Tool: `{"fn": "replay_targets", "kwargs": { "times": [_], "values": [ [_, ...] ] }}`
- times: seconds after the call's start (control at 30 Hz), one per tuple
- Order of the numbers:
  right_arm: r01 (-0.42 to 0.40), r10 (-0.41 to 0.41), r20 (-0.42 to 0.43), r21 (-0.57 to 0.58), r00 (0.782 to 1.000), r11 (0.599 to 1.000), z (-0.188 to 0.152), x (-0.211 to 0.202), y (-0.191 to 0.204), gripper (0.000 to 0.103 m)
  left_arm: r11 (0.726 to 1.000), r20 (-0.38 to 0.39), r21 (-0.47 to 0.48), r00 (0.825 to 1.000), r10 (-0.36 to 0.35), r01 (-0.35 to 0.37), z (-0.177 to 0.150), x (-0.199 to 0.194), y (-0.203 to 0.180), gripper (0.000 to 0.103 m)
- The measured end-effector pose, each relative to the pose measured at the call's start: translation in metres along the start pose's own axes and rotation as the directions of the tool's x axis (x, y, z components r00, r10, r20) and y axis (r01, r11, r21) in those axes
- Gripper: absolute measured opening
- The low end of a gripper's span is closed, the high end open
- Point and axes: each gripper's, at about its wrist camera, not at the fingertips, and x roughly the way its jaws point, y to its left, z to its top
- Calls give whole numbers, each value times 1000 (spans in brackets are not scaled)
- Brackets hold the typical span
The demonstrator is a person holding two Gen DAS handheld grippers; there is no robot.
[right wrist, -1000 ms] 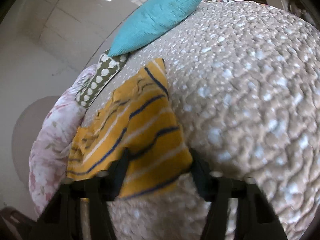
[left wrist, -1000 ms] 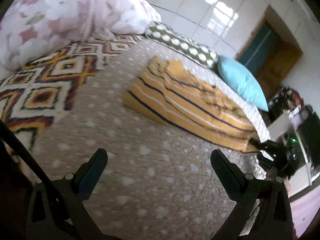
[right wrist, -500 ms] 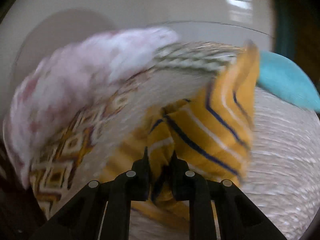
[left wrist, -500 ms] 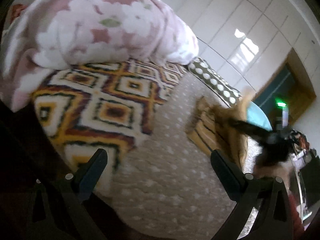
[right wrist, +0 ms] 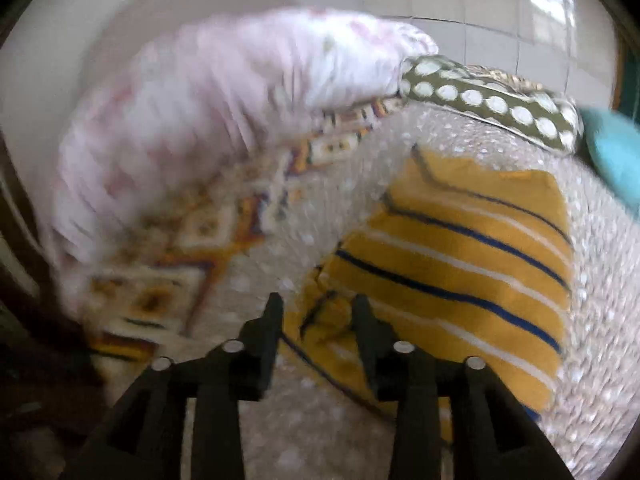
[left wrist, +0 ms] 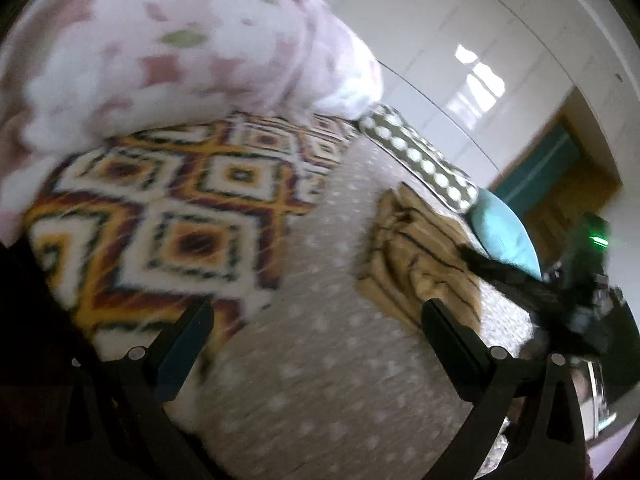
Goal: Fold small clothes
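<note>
A yellow garment [right wrist: 460,264] with blue and white stripes lies folded on the grey dotted bedspread [right wrist: 320,432]. My right gripper [right wrist: 319,304] hangs over its near left corner. The jaws are opening; a crumpled bit of the cloth sits between them and the pads stand off it. In the left wrist view the garment [left wrist: 416,248] lies at the right, with the right gripper [left wrist: 470,256] reaching onto it from the right. My left gripper [left wrist: 316,308] is open over bare bedspread [left wrist: 320,380], left of the garment, with nothing between its fingers.
A pink floral duvet [left wrist: 160,48] is heaped at the back left on a diamond-patterned blanket [left wrist: 180,216]. A green polka-dot pillow [right wrist: 480,96] and a teal pillow [left wrist: 504,232] lie behind the garment by the white wall. A door stands at the far right.
The right gripper, shut on the garment's corner, swung it over leftward onto the rest, then parted its jaws and let go. The left gripper drifted left, away from the garment.
</note>
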Motion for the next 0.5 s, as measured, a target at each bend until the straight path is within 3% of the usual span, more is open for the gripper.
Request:
{"fn": "replay_targets", "kwargs": {
  "times": [0.07,0.13,0.17,0.23,0.37,0.43,0.5],
  "values": [
    [-5,0,81,67,997,998,2,-34,-27,69,999,-39,33,998,-42,43,12,21,-18,103],
    [57,-72,118,125,990,991,0,-51,-59,82,995,-76,64,995,-69,74,23,45,-37,103],
    [101,-119,106,163,987,981,1,-49,-82,82,991,-99,93,991,-90,99,30,64,-50,103],
    [109,-127,63,231,990,967,-3,-38,-111,82,981,-148,157,985,-92,115,39,96,-71,103],
    [60,-54,-28,346,998,936,-12,11,-156,82,963,-239,253,971,-29,91,46,161,-94,103],
    [-24,32,-14,388,999,921,-12,32,-167,83,962,-295,253,955,-27,105,45,185,-92,103],
    [-81,88,3,438,996,895,-11,51,-172,82,967,-350,213,935,-55,137,39,199,-88,89]
  ]
}}
